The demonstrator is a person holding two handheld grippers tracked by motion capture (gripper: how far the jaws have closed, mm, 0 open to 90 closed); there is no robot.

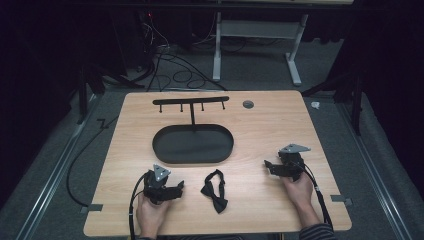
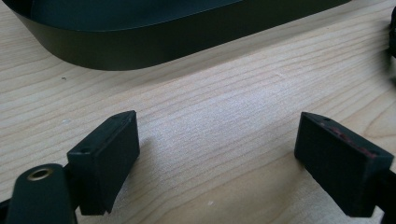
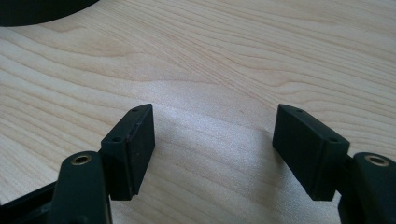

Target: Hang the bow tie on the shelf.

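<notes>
So on the wooden desk [image 1: 280, 200] there's exactly one black bow tie [image 1: 214, 190], lying flat near the front edge, roughly midway between the two hands and touching neither. Behind it sits one black oval tray [image 1: 192, 143], and one thin post comes up from the tray's back part to a crossbar rack [image 1: 190, 101]. I count four little pegs hanging off that bar, though they're tiny from the high view, so give or take.

Two grippers in play, one per hand. The left gripper [image 1: 176, 187] rests on the desk just left of the bow tie, and its jaws are spread wide; in its own view [image 2: 217, 154] there's nothing but bare wood grain between them, with the tray's dark wall [image 2: 140, 46] across the top. The right gripper [image 1: 270, 166] is over on the right side, well apart from the tie, pointing in toward the middle. Its jaws are spread too [image 3: 214, 149], again with just bare wood between them and a corner of the tray at top left.

One small round grey grommet [image 1: 248, 104] sits in the desk near the back.
</notes>
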